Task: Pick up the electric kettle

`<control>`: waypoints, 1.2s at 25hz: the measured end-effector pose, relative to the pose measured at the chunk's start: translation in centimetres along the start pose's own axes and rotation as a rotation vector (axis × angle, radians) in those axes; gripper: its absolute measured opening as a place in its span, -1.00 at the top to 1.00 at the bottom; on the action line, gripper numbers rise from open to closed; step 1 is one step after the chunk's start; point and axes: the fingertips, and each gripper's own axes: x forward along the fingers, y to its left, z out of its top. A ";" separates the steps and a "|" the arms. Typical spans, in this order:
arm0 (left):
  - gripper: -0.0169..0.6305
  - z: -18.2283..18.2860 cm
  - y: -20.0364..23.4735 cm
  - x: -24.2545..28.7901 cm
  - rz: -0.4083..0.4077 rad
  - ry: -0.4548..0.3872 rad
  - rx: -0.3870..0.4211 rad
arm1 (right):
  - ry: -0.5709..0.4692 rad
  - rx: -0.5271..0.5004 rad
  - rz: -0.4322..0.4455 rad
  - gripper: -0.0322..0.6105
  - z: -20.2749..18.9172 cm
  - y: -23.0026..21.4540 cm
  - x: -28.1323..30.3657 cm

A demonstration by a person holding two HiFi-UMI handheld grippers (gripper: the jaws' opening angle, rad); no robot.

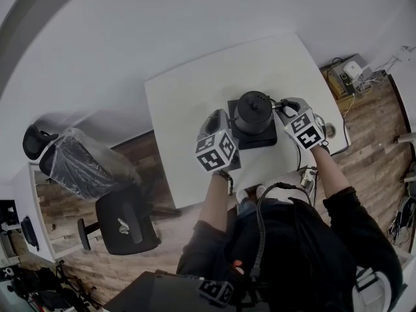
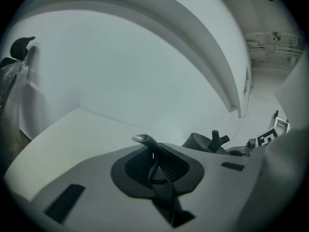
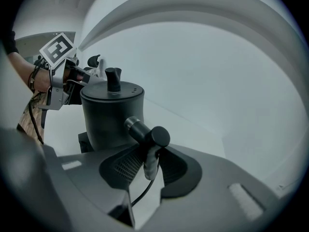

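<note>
A black electric kettle (image 1: 253,112) with a knobbed lid stands on its black base (image 1: 255,140) in the middle of the white table (image 1: 188,103). My left gripper (image 1: 225,119) is at the kettle's left side. In the left gripper view its jaws (image 2: 157,164) are shut on the thin curved spout (image 2: 145,140), with the lid knob (image 2: 216,138) beyond. My right gripper (image 1: 281,109) is at the kettle's right side. The right gripper view has that gripper (image 3: 147,159) shut on the kettle's handle (image 3: 147,133), the kettle body (image 3: 112,116) just past it.
A black office chair (image 1: 122,223) and a plastic-covered object (image 1: 78,164) stand on the wooden floor left of the table. Cables and small devices (image 1: 351,77) lie at the far right. A thin black wire (image 3: 142,190) hangs below the handle. A white wall rises behind the table.
</note>
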 end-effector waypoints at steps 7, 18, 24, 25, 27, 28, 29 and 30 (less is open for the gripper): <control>0.85 1.0 -0.4 -0.6 -0.013 -0.015 0.013 | -0.014 0.005 -0.002 0.59 0.6 0.0 -0.6; 0.85 2.3 -1.1 -2.0 -0.043 -0.041 0.012 | -0.049 -0.005 -0.030 0.59 2.1 0.2 -2.6; 0.85 3.2 -1.6 -3.1 -0.057 -0.053 0.026 | -0.070 -0.003 -0.046 0.59 2.9 0.5 -3.8; 0.85 3.3 -1.8 -3.3 -0.059 -0.055 0.026 | -0.072 -0.004 -0.048 0.59 2.9 0.5 -4.0; 0.85 3.3 -2.0 -3.5 -0.062 -0.058 0.026 | -0.074 -0.006 -0.051 0.59 3.0 0.4 -4.3; 0.85 3.3 -2.0 -3.6 -0.062 -0.059 0.025 | -0.075 -0.008 -0.052 0.59 3.0 0.4 -4.4; 0.85 3.3 -2.1 -3.7 -0.062 -0.060 0.024 | -0.076 -0.009 -0.053 0.59 3.1 0.4 -4.5; 0.85 3.4 -2.1 -3.7 -0.061 -0.061 0.022 | -0.077 -0.010 -0.053 0.59 3.1 0.4 -4.6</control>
